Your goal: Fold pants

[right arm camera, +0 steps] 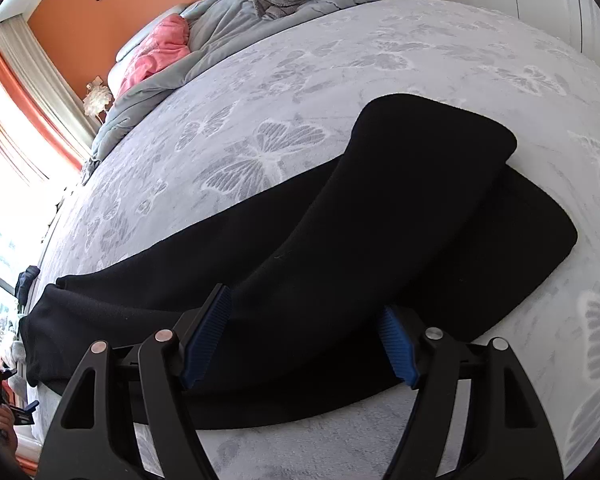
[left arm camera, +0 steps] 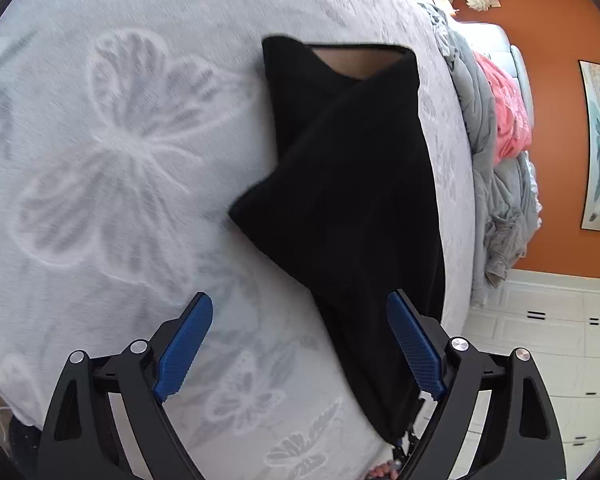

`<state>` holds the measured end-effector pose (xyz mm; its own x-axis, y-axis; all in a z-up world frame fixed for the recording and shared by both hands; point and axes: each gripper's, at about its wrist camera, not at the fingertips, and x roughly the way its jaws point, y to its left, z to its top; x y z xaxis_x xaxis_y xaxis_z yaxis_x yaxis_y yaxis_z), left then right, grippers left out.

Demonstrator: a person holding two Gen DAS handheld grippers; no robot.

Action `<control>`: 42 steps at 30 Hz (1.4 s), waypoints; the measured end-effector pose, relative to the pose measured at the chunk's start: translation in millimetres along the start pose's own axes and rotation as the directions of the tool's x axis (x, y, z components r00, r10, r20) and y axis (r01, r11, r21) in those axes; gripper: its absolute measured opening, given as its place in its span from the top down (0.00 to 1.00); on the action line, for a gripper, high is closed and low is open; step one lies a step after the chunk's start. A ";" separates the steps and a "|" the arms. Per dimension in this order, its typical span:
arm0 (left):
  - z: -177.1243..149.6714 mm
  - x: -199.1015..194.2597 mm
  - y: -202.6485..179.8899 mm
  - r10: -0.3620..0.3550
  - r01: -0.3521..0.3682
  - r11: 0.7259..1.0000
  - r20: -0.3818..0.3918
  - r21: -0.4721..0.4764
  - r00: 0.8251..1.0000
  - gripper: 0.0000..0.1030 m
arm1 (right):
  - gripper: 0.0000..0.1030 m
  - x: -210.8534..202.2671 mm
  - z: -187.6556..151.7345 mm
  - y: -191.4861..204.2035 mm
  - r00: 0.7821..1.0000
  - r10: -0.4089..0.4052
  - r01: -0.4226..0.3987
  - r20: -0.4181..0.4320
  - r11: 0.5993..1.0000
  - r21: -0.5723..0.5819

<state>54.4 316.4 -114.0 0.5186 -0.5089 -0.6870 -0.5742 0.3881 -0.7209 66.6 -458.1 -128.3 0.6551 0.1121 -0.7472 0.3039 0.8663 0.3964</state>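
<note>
The black, soft-knit pants (right arm camera: 340, 248) are laid on the pale butterfly-print bedspread (right arm camera: 380, 60), one leg crossed over the other. The left gripper (left arm camera: 300, 344) and right gripper (right arm camera: 304, 340) are both spread wide, nothing grasped. Before folding, the crossed leg is best aligned and the edges squared.

bed (right arm camera: 380, 60) (butterfly-print cover) | black pants (right arm camera: 380, 220) on it; grey bedding (right arm camera: 236, 20) heaped far end

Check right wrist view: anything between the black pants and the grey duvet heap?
Nothing: only bare butterfly-print bedspread separates the black fleece pants from the crumpled grey duvet in the right wrist view.
</note>
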 end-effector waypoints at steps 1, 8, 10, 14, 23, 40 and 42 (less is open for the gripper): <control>2.7 6.0 -2.3 -0.021 0.021 1.000 -0.008 -0.002 1.000 0.19 | 0.33 0.4 1.0 -0.9 1.000 0.001 -0.001 0.002 1.000 0.010; 38.8 -2.3 -47.4 -0.073 0.067 0.993 0.060 0.092 0.996 0.96 | 0.31 6.8 14.8 -6.3 1.000 -0.011 0.010 0.026 0.998 0.059; 49.6 -31.4 -77.2 -0.072 0.046 0.984 0.151 0.174 0.986 0.97 | 0.31 3.0 16.2 -4.8 0.999 0.003 -0.005 0.047 0.998 0.060; 59.2 -46.4 -69.7 0.061 -0.109 0.967 0.207 0.229 0.976 0.96 | 0.29 1.3 11.3 -2.6 0.999 0.027 -0.029 0.042 0.999 0.042; 66.9 -4.8 -22.6 0.113 -0.141 0.974 0.164 0.175 0.980 0.96 | 0.71 19.3 25.7 -14.9 1.000 -0.001 -0.001 0.019 0.993 0.114; 84.2 4.2 -31.0 0.122 -0.162 0.960 0.179 0.229 0.976 0.95 | 0.91 0.5 52.6 -20.0 0.994 -0.102 0.102 0.046 0.995 0.005; 77.9 7.8 -26.5 0.129 -0.179 0.949 0.198 0.261 0.972 0.94 | 0.91 11.3 42.9 -35.4 0.995 -0.095 0.094 0.017 0.995 0.043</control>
<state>123.1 361.9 -107.3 0.5556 -0.2925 -0.7783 -0.4719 0.6598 -0.5848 93.0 -508.4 -127.9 0.6349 0.0207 -0.7724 0.3936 0.8515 0.3464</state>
